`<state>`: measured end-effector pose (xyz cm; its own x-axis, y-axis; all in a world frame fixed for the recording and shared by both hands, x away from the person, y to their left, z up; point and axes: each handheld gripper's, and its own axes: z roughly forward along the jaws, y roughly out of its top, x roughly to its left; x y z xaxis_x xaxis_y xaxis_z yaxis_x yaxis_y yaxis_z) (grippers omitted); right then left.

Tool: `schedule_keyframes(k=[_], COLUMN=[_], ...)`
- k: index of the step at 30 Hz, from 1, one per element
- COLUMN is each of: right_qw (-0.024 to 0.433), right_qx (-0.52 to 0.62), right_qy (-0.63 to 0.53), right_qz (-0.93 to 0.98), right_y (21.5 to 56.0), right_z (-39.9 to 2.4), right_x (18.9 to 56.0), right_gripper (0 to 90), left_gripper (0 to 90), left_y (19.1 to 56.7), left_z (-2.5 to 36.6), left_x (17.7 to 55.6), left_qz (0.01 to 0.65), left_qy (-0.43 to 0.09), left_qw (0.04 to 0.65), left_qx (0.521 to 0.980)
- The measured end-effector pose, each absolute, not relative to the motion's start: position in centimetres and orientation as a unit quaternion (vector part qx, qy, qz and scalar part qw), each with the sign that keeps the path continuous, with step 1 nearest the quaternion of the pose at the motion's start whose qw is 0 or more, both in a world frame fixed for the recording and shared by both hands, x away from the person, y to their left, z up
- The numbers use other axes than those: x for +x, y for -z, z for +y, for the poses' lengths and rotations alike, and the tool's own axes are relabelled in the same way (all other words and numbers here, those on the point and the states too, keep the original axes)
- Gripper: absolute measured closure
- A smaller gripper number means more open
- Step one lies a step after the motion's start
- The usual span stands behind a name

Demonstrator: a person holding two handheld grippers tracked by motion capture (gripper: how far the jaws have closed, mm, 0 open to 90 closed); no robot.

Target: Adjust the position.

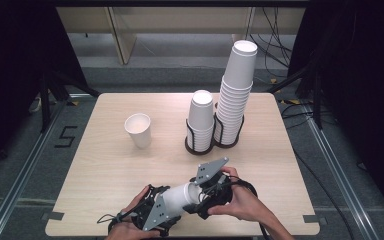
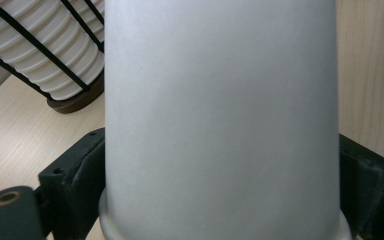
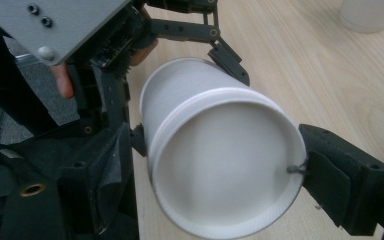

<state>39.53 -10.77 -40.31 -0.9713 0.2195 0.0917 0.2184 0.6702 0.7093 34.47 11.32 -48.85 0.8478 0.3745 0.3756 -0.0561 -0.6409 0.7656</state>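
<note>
I hold a white paper cup (image 1: 180,197) lying on its side between my two grippers, low over the near edge of the table (image 1: 105,165), at about 6 o'clock in the high view. My left gripper (image 1: 156,210) has the cup between its jaws; in the left gripper view the cup wall (image 2: 220,120) rises straight up from between the black jaws, which sit against it on both sides, so I am grasping it there. My right gripper (image 1: 211,192) meets the cup's other end. In the right gripper view the cup's round end (image 3: 225,175) faces me, with a black jaw on each side of the rim; the right-hand pad touches the rim, and the left one seems just against it, but I cannot tell for sure that it presses.

At 10 o'clock from the held cup stands a single cup (image 1: 138,130), upright and open-mouthed. At 12 o'clock sits a black wire holder (image 1: 200,142) with a short stack of cups (image 1: 201,115), and touching it on the right a second holder with a tall stack (image 1: 236,95) that leans slightly to the right.
</note>
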Motion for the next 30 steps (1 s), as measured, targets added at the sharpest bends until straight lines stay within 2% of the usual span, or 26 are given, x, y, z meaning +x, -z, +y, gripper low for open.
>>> schedule_keyframes(k=[15,18,30], right_qw=[-0.036,-0.039,-0.085], right_qx=[0.125,0.128,0.138], right_qy=[-0.388,-0.389,-0.445], right_qz=[0.912,0.912,0.881], right_y=[41.3,41.4,41.2], right_z=[-10.2,-10.2,-12.1], right_x=[40.0,40.0,41.4], right_gripper=[17.2,22.2,23.9], left_gripper=[9.2,9.0,5.4], left_y=[48.8,48.7,48.6], left_z=[11.2,11.4,12.3], left_x=[34.3,34.4,34.6], left_qz=[0.085,0.080,0.093], left_qy=[-0.261,-0.265,-0.235], left_qw=[0.416,0.408,0.511], left_qx=[0.867,0.870,0.822])
